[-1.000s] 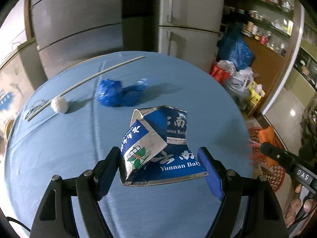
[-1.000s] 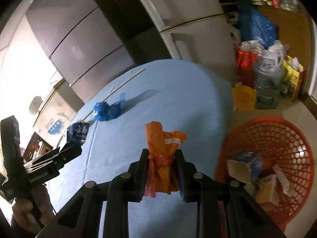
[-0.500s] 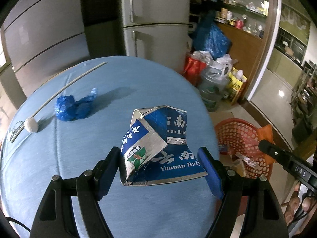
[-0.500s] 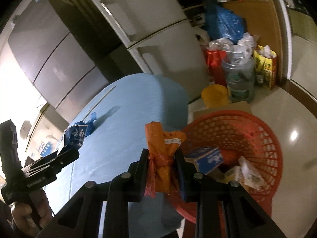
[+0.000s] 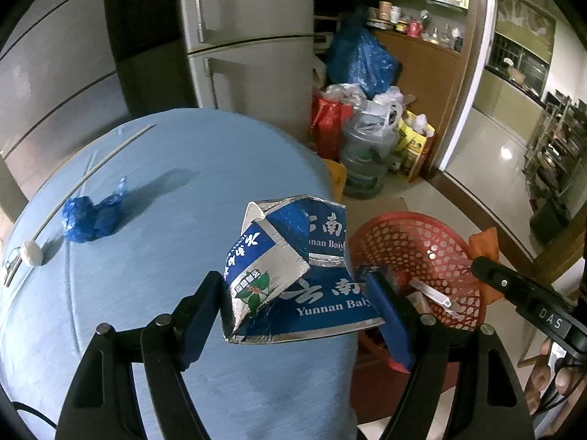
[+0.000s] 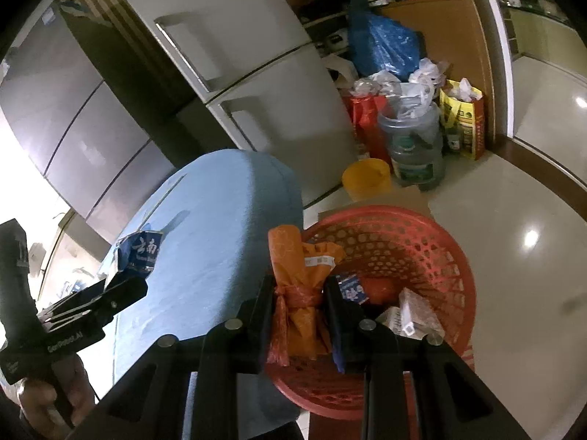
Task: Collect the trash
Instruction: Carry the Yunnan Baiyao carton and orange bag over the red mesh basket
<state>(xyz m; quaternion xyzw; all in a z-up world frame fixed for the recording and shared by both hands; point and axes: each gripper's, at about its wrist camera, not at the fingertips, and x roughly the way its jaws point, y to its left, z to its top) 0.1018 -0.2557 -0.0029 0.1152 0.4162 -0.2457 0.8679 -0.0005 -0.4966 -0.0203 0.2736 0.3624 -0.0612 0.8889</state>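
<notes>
Your left hand-held gripper clamps a flattened blue-and-silver cardboard carton above the blue counter edge. Your right hand-held gripper clenches a knotted orange plastic bag over the red perforated plastic basket, which already holds scraps

Grippers: two, left gripper and right gripper
Blue cartons held: one
Orange wrappers held: one
Red baskets: one
Blue crumpled bags on table: one
White balls: one
Fridges: two
</notes>
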